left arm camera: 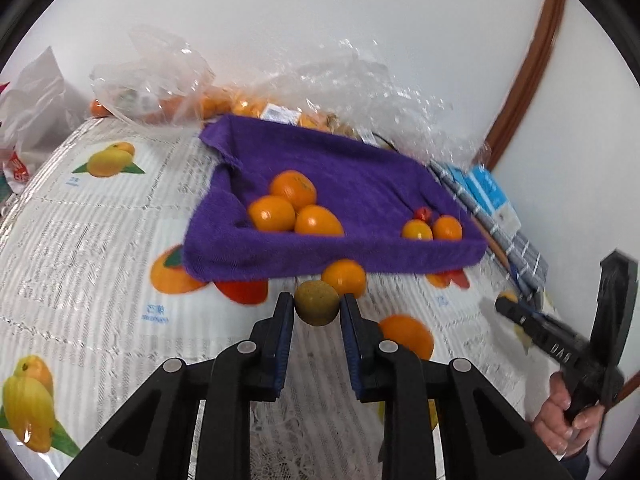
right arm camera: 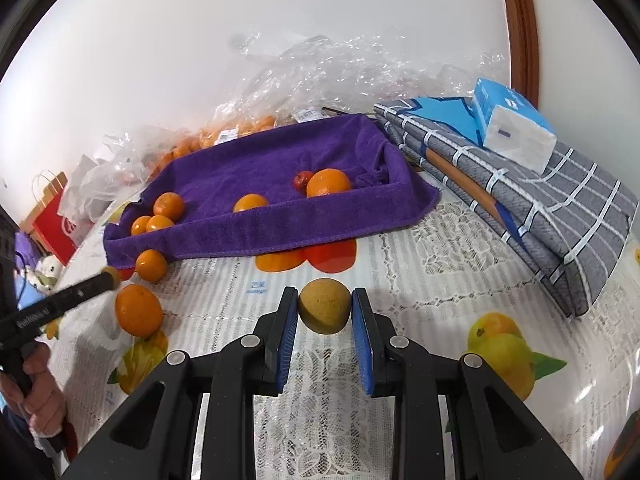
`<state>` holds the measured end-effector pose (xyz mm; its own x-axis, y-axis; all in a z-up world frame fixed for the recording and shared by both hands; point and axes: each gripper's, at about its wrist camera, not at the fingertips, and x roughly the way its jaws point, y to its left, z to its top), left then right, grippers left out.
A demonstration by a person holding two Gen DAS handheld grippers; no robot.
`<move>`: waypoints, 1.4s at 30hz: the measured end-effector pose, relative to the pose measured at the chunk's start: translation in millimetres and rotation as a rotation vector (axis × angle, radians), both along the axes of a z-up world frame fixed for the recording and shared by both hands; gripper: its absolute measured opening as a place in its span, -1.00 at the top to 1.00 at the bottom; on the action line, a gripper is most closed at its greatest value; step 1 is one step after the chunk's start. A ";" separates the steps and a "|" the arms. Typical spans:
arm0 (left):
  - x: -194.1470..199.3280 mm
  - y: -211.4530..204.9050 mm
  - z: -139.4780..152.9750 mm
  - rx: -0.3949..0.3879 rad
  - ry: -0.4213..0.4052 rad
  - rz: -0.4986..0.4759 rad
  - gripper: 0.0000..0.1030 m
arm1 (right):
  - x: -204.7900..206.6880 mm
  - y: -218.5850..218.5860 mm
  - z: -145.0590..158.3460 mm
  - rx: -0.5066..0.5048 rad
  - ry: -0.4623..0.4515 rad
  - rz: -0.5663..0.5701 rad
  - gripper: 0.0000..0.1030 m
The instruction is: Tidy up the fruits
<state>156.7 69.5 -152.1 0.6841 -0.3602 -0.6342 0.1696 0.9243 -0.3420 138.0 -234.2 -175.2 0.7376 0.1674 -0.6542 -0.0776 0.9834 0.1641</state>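
Observation:
My left gripper [left arm camera: 317,302] is shut on a small brownish-green fruit [left arm camera: 317,303], held above the table in front of the purple towel tray [left arm camera: 340,258]. My right gripper [right arm camera: 325,306] is shut on another brownish-yellow fruit [right arm camera: 325,312]. The tray holds three oranges [left arm camera: 294,204] at its left end and two small oranges [left arm camera: 432,229] with a small red fruit [left arm camera: 423,213] at its right. Two loose oranges lie on the table before the tray [right arm camera: 151,266] [right arm camera: 139,310]. The right gripper [left arm camera: 510,308] shows at the right edge of the left view; the left gripper [right arm camera: 112,276] shows in the right view.
Clear plastic bags of oranges [right arm camera: 240,128] lie behind the tray against the wall. Folded grey checked cloth [right arm camera: 560,208] with a blue tissue pack [right arm camera: 512,124] sits at the right. A red paper bag [right arm camera: 54,220] stands at the left. The tablecloth [right arm camera: 440,248] has printed fruit pictures.

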 end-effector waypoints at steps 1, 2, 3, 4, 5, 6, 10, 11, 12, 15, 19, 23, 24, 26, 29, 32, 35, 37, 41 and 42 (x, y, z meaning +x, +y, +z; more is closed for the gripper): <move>2.9 1.0 5.3 -0.006 -0.008 0.007 0.56 | 2.3 1.3 2.0 -0.009 0.002 0.009 0.48; 7.1 0.5 12.0 -0.001 -0.019 0.016 0.56 | 5.9 2.6 7.1 -0.011 -0.005 0.023 0.48; 10.1 -0.1 16.4 0.002 -0.028 0.020 0.56 | 8.9 3.3 11.8 -0.012 -0.016 0.029 0.48; 16.2 -1.4 23.6 0.002 -0.045 0.024 0.56 | 14.3 4.5 18.8 -0.016 -0.030 0.038 0.48; 22.4 -2.8 28.3 0.001 -0.053 0.026 0.56 | 20.2 5.9 24.8 -0.021 -0.040 0.042 0.48; 29.9 -4.5 32.1 0.001 -0.055 0.028 0.56 | 26.3 7.4 29.6 -0.028 -0.049 0.044 0.48; 66.1 -18.1 37.2 0.038 -0.062 0.035 0.55 | 59.8 17.5 45.3 -0.052 -0.065 0.062 0.48; 72.2 -21.1 36.8 0.041 -0.064 0.032 0.55 | 68.0 20.6 47.1 -0.057 -0.067 0.068 0.48; 78.9 -24.0 35.9 0.042 -0.065 0.029 0.55 | 73.1 23.4 48.0 -0.060 -0.070 0.073 0.48; 92.2 -32.4 29.6 0.041 -0.063 0.021 0.55 | 92.0 33.6 45.6 -0.064 -0.071 0.088 0.48; 98.1 -35.1 15.6 0.016 -0.031 0.000 0.55 | 102.4 37.9 28.8 -0.033 -0.049 0.094 0.48; 99.8 -41.1 9.2 0.013 -0.029 -0.011 0.55 | 107.2 41.6 18.1 -0.043 -0.030 0.114 0.48; 99.6 -42.1 8.2 0.014 -0.031 -0.016 0.55 | 109.1 42.2 15.8 -0.050 -0.023 0.114 0.48; 99.8 -43.0 6.2 0.011 -0.028 -0.018 0.55 | 113.3 43.7 9.8 -0.050 -0.007 0.111 0.48; 101.8 -43.9 3.4 0.007 -0.018 -0.018 0.55 | 114.7 44.2 5.8 -0.021 0.011 0.126 0.48; 102.6 -44.0 1.8 0.014 -0.017 -0.016 0.55 | 113.4 43.7 4.8 -0.024 0.008 0.114 0.48; 104.2 -44.2 0.4 0.015 -0.015 -0.014 0.55 | 112.3 42.0 4.2 -0.012 0.007 0.114 0.47; 105.2 -44.4 -0.1 0.020 -0.012 -0.012 0.55 | 111.2 42.9 4.2 -0.020 0.002 0.112 0.47; 104.5 -44.2 1.2 0.005 -0.010 -0.028 0.37 | 106.7 45.7 7.2 -0.042 -0.010 0.115 0.28; 103.8 -44.5 1.9 0.006 -0.015 -0.030 0.30 | 104.9 45.8 8.0 -0.041 -0.013 0.114 0.24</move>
